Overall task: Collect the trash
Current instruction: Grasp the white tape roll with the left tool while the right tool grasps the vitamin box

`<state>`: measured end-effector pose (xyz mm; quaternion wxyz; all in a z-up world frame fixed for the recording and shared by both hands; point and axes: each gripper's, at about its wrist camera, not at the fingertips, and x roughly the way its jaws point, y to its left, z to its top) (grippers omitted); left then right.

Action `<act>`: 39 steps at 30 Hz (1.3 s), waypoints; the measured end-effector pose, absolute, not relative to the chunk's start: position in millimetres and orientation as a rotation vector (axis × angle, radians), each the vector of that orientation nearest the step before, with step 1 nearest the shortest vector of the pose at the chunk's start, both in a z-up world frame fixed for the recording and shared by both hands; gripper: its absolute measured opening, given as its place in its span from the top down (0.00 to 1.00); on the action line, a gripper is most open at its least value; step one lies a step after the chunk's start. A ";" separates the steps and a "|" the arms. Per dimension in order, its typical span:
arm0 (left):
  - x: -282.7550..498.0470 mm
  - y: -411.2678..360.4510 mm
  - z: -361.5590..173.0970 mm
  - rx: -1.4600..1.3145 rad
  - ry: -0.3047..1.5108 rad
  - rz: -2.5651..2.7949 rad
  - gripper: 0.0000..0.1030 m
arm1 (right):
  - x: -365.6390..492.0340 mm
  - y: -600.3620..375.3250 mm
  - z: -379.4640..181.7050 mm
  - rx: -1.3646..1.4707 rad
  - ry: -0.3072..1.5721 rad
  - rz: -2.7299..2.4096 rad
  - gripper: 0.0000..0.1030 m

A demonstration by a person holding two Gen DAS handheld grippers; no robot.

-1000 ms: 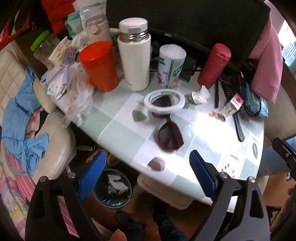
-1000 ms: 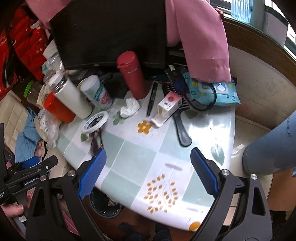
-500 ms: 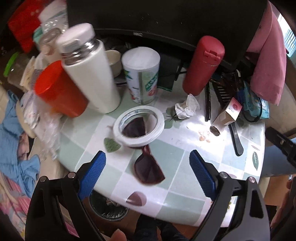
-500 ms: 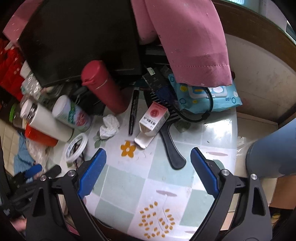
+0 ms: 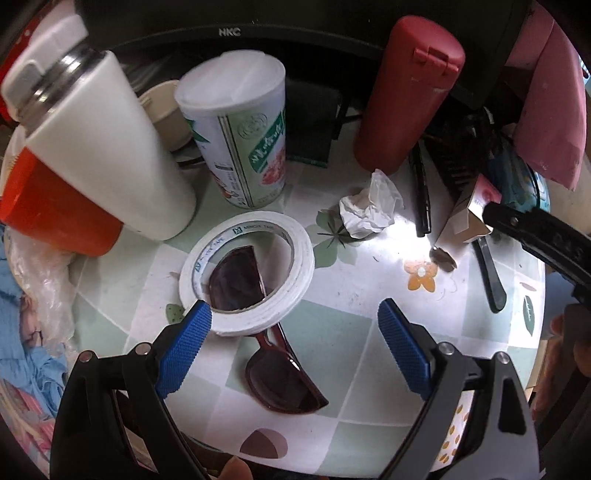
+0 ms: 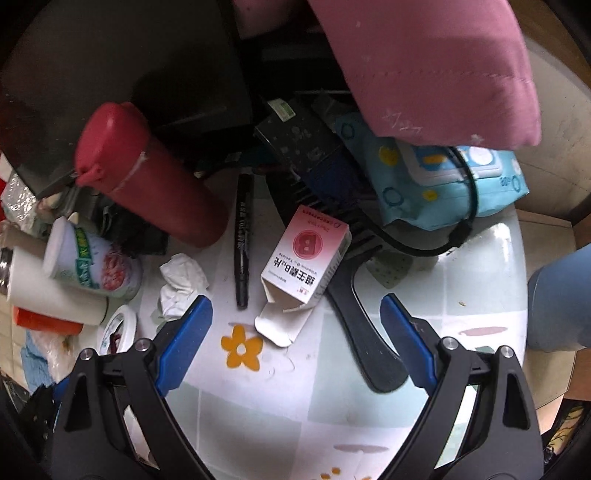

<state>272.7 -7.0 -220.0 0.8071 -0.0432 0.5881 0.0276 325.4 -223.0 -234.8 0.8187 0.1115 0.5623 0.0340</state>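
Observation:
A crumpled white tissue (image 5: pixel 370 208) lies on the patterned table (image 5: pixel 332 332) in front of the red flask (image 5: pixel 404 92); it also shows in the right wrist view (image 6: pixel 183 284). An opened pink-and-white medicine box (image 6: pixel 306 266) lies on its side, seen too at the right of the left wrist view (image 5: pixel 471 214). My left gripper (image 5: pixel 293 350) is open and empty, above the sunglasses (image 5: pixel 284 384) and tape roll (image 5: pixel 247 273). My right gripper (image 6: pixel 295 339) is open and empty, just short of the box.
A white flask (image 5: pixel 99 147), orange cup (image 5: pixel 51 214), printed can (image 5: pixel 240 136), black pen (image 6: pixel 243 240), black comb (image 6: pixel 365 332), blue wipes pack (image 6: pixel 443 177) and pink cloth (image 6: pixel 424 62) crowd the table. A monitor (image 5: pixel 295 22) stands behind.
Both grippers have moved forward and lower toward the table. The left now hovers over the tape roll and sunglasses; the right has closed in on the medicine box. Both stay open.

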 end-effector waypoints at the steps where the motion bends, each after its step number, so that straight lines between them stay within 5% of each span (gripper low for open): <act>1: 274.4 -7.2 -222.1 -0.093 1.261 0.056 0.13 | 325.7 -222.3 -236.1 0.239 1.197 0.069 0.11; 14: 303.5 -3.2 -233.8 -0.119 1.272 0.073 0.13 | 343.2 -212.9 -243.5 0.215 1.209 0.044 0.11; 19: 311.3 0.2 -238.9 -0.127 1.283 0.084 0.14 | 348.3 -214.9 -253.7 0.217 1.243 0.039 0.32; 25: 319.0 2.7 -252.2 -0.132 1.320 0.092 0.14 | 352.6 -212.7 -263.8 0.205 1.267 0.031 0.31; 29: 320.7 5.6 -259.9 -0.125 1.333 0.107 0.25 | 355.9 -204.0 -273.0 0.203 1.273 0.026 0.37; 31: 320.0 7.8 -261.5 -0.120 1.329 0.113 0.28 | 358.6 -202.6 -276.3 0.196 1.281 0.028 0.53; 39: 309.8 18.3 -260.8 -0.094 1.320 0.142 0.54 | 360.3 -195.7 -279.6 0.171 1.272 0.036 0.56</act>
